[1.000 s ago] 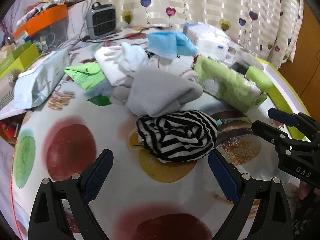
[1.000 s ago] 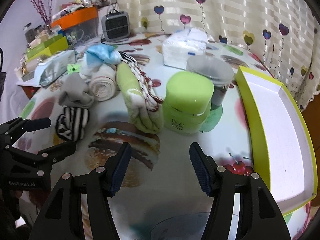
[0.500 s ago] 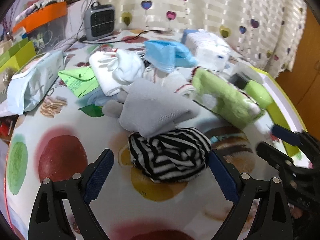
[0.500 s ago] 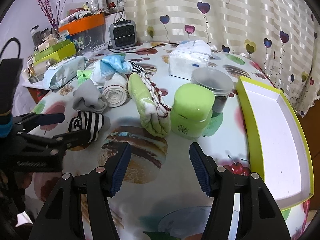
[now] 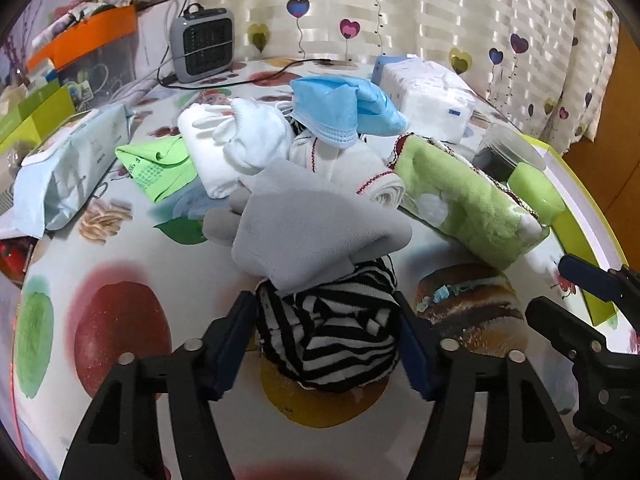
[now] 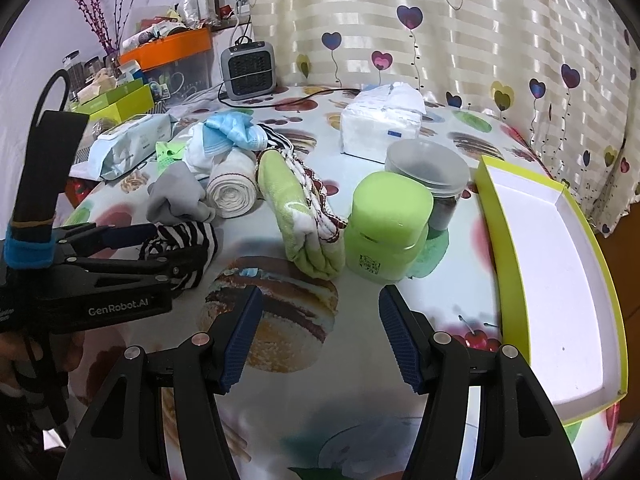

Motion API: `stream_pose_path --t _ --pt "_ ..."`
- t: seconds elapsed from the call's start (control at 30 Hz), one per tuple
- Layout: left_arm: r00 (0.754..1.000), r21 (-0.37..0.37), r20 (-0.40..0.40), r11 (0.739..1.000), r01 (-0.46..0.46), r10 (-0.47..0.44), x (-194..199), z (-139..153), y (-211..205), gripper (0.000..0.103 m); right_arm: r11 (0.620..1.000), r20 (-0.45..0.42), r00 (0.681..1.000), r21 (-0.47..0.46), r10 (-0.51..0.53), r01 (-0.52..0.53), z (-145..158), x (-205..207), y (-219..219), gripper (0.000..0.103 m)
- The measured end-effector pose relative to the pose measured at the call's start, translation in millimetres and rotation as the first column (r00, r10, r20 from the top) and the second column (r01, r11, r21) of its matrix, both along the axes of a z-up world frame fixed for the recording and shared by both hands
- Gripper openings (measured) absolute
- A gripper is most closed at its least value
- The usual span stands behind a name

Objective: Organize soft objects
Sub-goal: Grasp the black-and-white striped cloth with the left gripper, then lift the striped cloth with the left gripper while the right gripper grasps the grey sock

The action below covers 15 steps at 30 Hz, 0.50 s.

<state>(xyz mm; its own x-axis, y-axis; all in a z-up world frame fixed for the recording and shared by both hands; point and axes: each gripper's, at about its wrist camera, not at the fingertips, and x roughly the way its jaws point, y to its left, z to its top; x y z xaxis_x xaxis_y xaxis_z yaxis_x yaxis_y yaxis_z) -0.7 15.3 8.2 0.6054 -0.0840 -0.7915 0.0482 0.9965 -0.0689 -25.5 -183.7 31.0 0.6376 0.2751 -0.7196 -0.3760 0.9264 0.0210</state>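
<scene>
Left wrist view: the left tongs (image 5: pixel 327 340) press both pads against a striped sock bundle (image 5: pixel 328 336) on the fruit-print desk (image 5: pixel 120 320), apparently gripping it, under a grey cloth (image 5: pixel 312 228).

Right wrist view: the right tongs (image 6: pixel 320 336) hang wide apart, holding nothing, near a green towel (image 6: pixel 304 216).

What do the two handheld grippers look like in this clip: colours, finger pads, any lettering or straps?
Both are black plastic clamp-style frames with silver rivets and ribbed dark-blue pads on the fingers. The left gripper carries white "GenRobot.AI" lettering on its side, seen from the right wrist view, with a black handle banded in blue and a black loop strap. The right gripper shows white letters "DAS" from the left wrist view.
</scene>
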Motion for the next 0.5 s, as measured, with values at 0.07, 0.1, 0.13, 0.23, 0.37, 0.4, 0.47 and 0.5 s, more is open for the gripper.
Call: stream_pose_path --t 0.07,0.1,0.13,0.23,0.37,0.4,0.47,0.5 --pt "1.0 -0.001 0.006 1.0 0.005 -0.005 -2.7 0.4 1.6 0.051 1.0 -0.001 1.0 -0.003 0.002 -0.002 0.2 0.5 2.0 0.062" --pt "1.0 -0.004 0.007 1.0 0.008 -0.008 -4.3 0.7 2.8 0.045 1.0 -0.003 1.0 -0.005 0.003 -0.003 0.4 1.1 3.6 0.062" --pt "1.0 -0.008 0.008 1.0 0.01 -0.01 -6.5 1.0 4.7 0.04 1.0 -0.003 1.0 -0.007 0.003 -0.003 0.6 1.3 4.7 0.062" --pt "1.0 -0.011 0.01 1.0 0.019 -0.019 -11.2 1.4 8.7 0.032 1.0 -0.001 1.0 -0.008 0.008 -0.008 1.8 0.8 8.8 0.062" --pt "1.0 -0.005 0.019 1.0 0.023 -0.023 -23.0 3.3 16.9 0.027 1.0 0.004 1.0 -0.002 0.02 -0.02 4.7 -1.6 15.4 0.062" --pt "0.999 -0.002 0.022 1.0 0.024 -0.024 -26.6 3.8 19.5 0.026 1.0 0.004 1.0 -0.001 0.025 -0.025 5.6 -2.3 17.2 0.062" --pt "0.999 -0.006 0.025 1.0 0.023 -0.023 -33.3 4.7 26.6 0.026 0.999 0.015 0.999 0.006 0.036 -0.036 8.2 -4.4 21.2 0.062" --pt "0.999 -0.013 0.026 1.0 0.023 -0.023 -37.1 5.0 30.6 0.026 0.999 0.022 0.999 0.016 0.043 -0.044 10.6 -5.5 24.0 0.062"
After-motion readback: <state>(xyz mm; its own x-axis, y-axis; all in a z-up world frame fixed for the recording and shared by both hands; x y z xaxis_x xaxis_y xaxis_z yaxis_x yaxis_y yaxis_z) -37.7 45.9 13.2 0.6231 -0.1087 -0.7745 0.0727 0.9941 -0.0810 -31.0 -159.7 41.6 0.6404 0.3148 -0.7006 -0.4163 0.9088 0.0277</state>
